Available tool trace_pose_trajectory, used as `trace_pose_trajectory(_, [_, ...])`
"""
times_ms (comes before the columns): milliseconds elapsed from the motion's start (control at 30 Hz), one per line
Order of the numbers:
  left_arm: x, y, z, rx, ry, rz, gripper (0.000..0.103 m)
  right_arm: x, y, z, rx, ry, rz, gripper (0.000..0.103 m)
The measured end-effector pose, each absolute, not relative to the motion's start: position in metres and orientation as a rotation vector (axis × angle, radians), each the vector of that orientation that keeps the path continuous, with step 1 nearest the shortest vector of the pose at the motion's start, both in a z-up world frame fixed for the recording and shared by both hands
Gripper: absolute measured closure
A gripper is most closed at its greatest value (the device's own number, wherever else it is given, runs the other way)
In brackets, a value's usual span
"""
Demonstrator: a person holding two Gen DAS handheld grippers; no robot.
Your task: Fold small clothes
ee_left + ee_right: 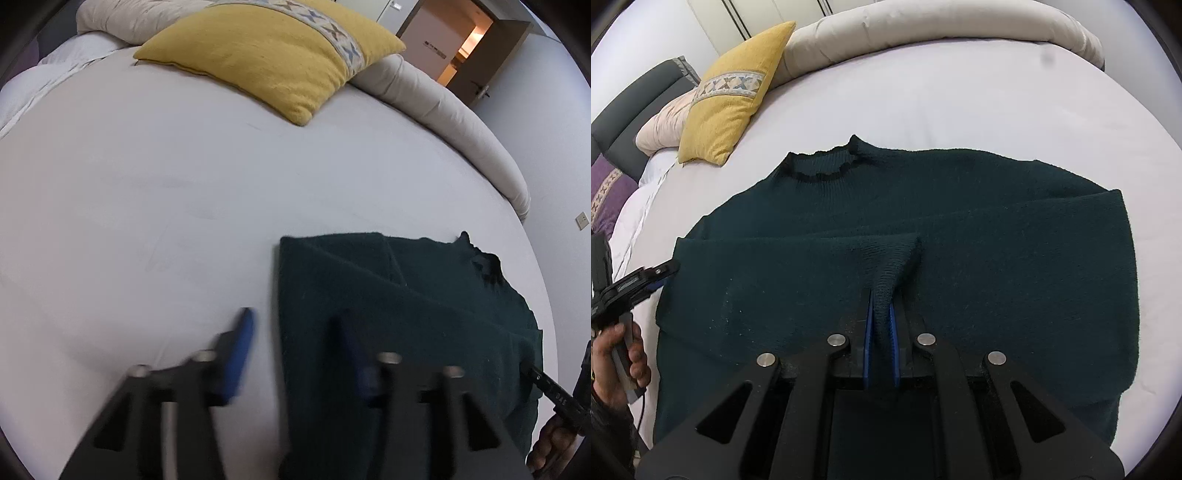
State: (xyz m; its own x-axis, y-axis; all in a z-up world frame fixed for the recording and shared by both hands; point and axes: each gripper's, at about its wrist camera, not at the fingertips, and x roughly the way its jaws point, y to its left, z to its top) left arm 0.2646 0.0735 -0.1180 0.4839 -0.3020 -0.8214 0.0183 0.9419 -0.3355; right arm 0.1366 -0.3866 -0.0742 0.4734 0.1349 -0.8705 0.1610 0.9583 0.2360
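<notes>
A dark green sweater [960,229] lies flat on the white bed [960,92], collar [820,166] at the far side and sleeves folded across the body. My right gripper [881,306] is shut on a raised pinch of the knit near the sweater's middle, between its blue pads. In the left wrist view the sweater [406,302] fills the lower right. My left gripper [295,315] is blurred and stands open astride its left edge, one blue pad over the sheet and the other over the knit. The right gripper [532,371] shows at that view's right edge.
A yellow cushion [266,51] and a rolled cream duvet [443,110] lie at the far side of the bed. A purple cushion [605,192] and grey headboard [639,99] are at the left. A hand [624,354] holds the left gripper [661,273]. An open door [472,44] is beyond.
</notes>
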Motion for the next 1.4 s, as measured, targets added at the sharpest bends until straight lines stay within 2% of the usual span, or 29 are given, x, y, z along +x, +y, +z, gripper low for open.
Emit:
trace_pose_trajectory(100, [0.265,0.073,-0.116,-0.291,1.047,-0.192,0.094,0.138,-0.387,-0.082,0.294,1.079,-0.014,0.096])
trace_pose_trajectory(367, [0.266,0.085,-0.117,-0.324,0.988,-0.165,0.096,0.140,-0.383,-0.071,0.285,1.038,-0.023,0.097])
trace_pose_trajectory(500, [0.264,0.083,-0.127,-0.309,0.981,-0.160,0.095,0.152,-0.396,-0.095,0.341,1.084,-0.045,0.097])
trace_pose_trajectory(667, [0.257,0.091,-0.115,-0.377,0.988,-0.186,0.092,0.149,-0.390,-0.090,0.308,1.084,-0.039,0.096])
trace_pose_trajectory(733, [0.245,0.096,-0.106,-0.394,0.978,-0.204,0.079,0.146,-0.395,-0.086,0.361,1.079,-0.033,0.093])
trace_pose_trajectory(800, [0.231,0.096,-0.098,-0.376,0.971,-0.214,0.040,0.142,-0.401,-0.085,0.414,1.086,-0.030,0.090])
trace_pose_trajectory(833, [0.222,0.094,-0.096,-0.348,0.975,-0.219,0.033,0.138,-0.404,-0.085,0.441,1.091,-0.023,0.087])
trace_pose_trajectory(867, [0.218,0.092,-0.096,-0.328,0.983,-0.222,0.032,0.137,-0.406,-0.086,0.453,1.090,-0.011,0.085])
trace_pose_trajectory(933, [0.213,0.087,-0.102,-0.293,1.022,-0.222,0.036,0.131,-0.401,-0.086,0.436,1.087,0.001,0.083])
trace_pose_trajectory(967, [0.212,0.084,-0.107,-0.274,1.044,-0.231,0.059,0.130,-0.397,-0.087,0.415,1.088,0.008,0.083])
trace_pose_trajectory(1000, [0.212,0.080,-0.113,-0.256,1.066,-0.240,0.078,0.128,-0.394,-0.087,0.385,1.090,0.011,0.083])
trace_pose_trajectory(1067, [0.210,0.077,-0.118,-0.255,1.072,-0.256,0.082,0.129,-0.387,-0.086,0.319,1.102,0.000,0.086])
trace_pose_trajectory(1133, [0.210,0.076,-0.117,-0.234,1.066,-0.254,0.088,0.128,-0.389,-0.084,0.304,1.111,-0.003,0.095])
trace_pose_trajectory(1300, [0.204,0.077,-0.117,-0.193,1.058,-0.267,0.092,0.119,-0.400,-0.071,0.320,1.080,-0.022,0.097])
trace_pose_trajectory(1400, [0.204,0.078,-0.122,-0.205,1.054,-0.260,0.092,0.122,-0.408,-0.088,0.342,1.096,-0.028,0.098])
